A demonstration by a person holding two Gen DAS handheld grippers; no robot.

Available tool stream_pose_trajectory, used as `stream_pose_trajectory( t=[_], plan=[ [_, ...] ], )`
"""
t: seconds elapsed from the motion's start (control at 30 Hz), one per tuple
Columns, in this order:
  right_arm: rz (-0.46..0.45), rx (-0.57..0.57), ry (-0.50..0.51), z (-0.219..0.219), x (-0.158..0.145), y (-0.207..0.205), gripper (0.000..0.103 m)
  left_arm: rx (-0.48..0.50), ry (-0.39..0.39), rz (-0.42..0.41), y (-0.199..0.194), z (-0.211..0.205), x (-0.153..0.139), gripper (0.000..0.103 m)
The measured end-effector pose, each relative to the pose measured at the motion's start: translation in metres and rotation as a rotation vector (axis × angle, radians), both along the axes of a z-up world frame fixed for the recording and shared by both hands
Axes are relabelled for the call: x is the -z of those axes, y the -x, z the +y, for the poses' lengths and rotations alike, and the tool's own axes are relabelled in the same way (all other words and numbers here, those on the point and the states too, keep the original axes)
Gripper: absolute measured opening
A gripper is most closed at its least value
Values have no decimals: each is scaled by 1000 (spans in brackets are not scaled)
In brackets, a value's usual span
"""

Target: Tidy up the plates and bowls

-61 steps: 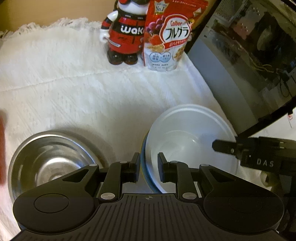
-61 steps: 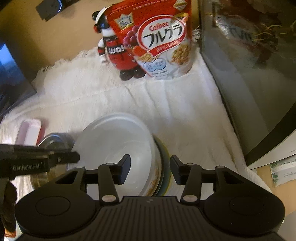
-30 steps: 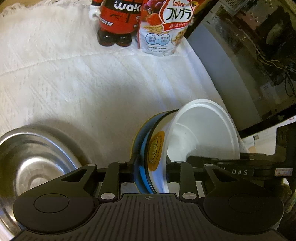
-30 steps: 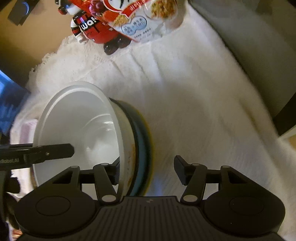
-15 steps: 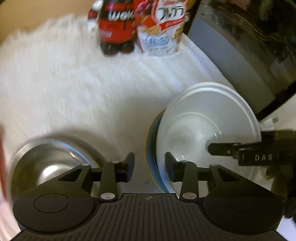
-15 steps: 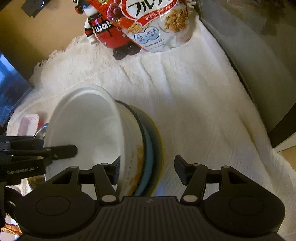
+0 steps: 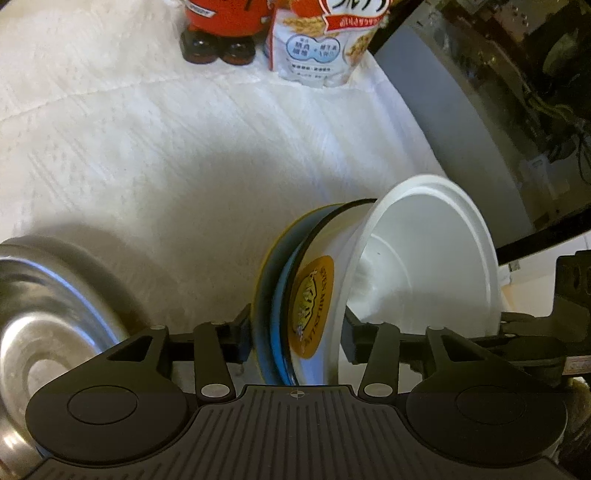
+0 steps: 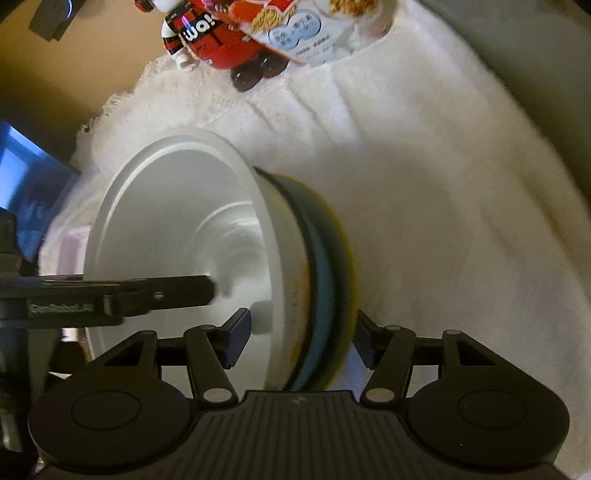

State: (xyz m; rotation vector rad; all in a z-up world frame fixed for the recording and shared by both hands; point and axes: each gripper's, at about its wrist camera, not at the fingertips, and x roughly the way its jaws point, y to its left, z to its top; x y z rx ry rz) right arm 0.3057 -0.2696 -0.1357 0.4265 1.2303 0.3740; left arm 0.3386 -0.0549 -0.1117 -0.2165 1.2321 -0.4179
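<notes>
1. A white fringed cloth [image 7: 155, 155] covers the work surface, with a dark glass-fronted cabinet [image 7: 491, 110] along its right edge.
2. A steel bowl [image 7: 40, 332] sits on the cloth at the near left of the left wrist view.
3. A white bowl [image 8: 177, 236] with an orange label on its side, nested in a blue plate [image 8: 325, 280] and a yellow-rimmed plate [image 8: 345, 258], is tipped up on edge above the cloth, its mouth facing left in the right wrist view.
4. The right gripper [image 8: 301, 338] spans the tilted stack, its fingers set half-wide on either side, pads at the rims; whether they press is hard to tell.
5. The left gripper [image 7: 295, 339], its jaws having just been opening, straddles the same stack from the opposite side.
6. A cereal bag [image 7: 325, 40] and a red figurine [image 7: 221, 26] stand at the far edge.
</notes>
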Motion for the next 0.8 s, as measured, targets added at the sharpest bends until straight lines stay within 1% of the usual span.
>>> stream_pose_trajectory(
  t=[0.1,0.23,0.33,0.43,0.53,0.67,0.73,0.8],
  plan=[
    [-19,0,-10,2,-1,0,60,21,-37,-34,2,-7,1,51],
    [-27,-7,-16,6,-2,1,65,-51,3,-4,2,1,3,50],
    [-37,-23,12,13,-5,2,65,-79,-6,7,2,3,3,54],
    [-33,-40,14,19,-7,-4,65,-106,-17,-3,-3,7,-1,54],
    [-51,-61,10,26,-11,-15,65,-151,-11,-23,-14,16,-8,54],
    [-73,-79,-6,33,-17,-37,65,-185,-19,-45,-31,22,-11,54],
    [-79,-82,-8,35,-16,-50,65,-203,-15,-35,-41,25,-6,52],
    [-77,-79,12,36,-12,-61,65,-218,-7,-14,-47,26,0,49]
  ],
)
